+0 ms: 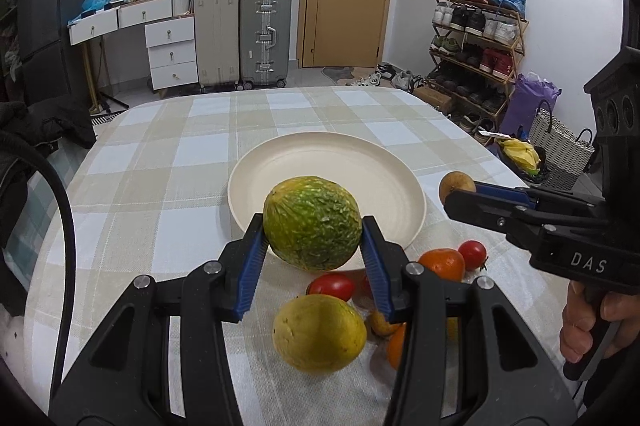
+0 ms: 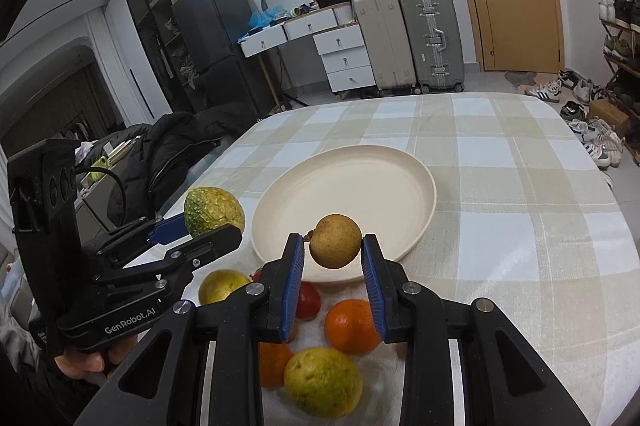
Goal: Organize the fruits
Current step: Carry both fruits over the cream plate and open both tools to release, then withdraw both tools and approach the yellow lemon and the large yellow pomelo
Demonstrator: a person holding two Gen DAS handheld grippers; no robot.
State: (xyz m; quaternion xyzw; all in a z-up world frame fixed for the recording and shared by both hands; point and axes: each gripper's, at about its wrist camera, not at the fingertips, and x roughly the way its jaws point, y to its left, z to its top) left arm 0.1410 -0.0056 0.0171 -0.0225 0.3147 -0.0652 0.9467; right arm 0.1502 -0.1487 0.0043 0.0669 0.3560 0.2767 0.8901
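On the checked tablecloth (image 1: 168,161) sits a big cream plate (image 1: 280,161) with nothing on it. Above its near edge, the left gripper (image 1: 312,238) pinches a bumpy green and yellow fruit (image 1: 313,223) between its blue pads, up in the air. Next to it, the right gripper (image 2: 334,258) pinches a small brown round fruit (image 2: 335,241), also lifted over the near rim of the plate. A hand (image 1: 592,322) holds the right gripper's handle. Down on the cloth, close to the person, lie the other fruits in a little bunch: a yellow-green fruit (image 1: 319,333), a red tomato (image 1: 332,286), a second tomato (image 1: 472,254) and an orange (image 1: 442,264). Far behind stand suitcases (image 1: 240,33) and a shoe rack (image 1: 476,37).
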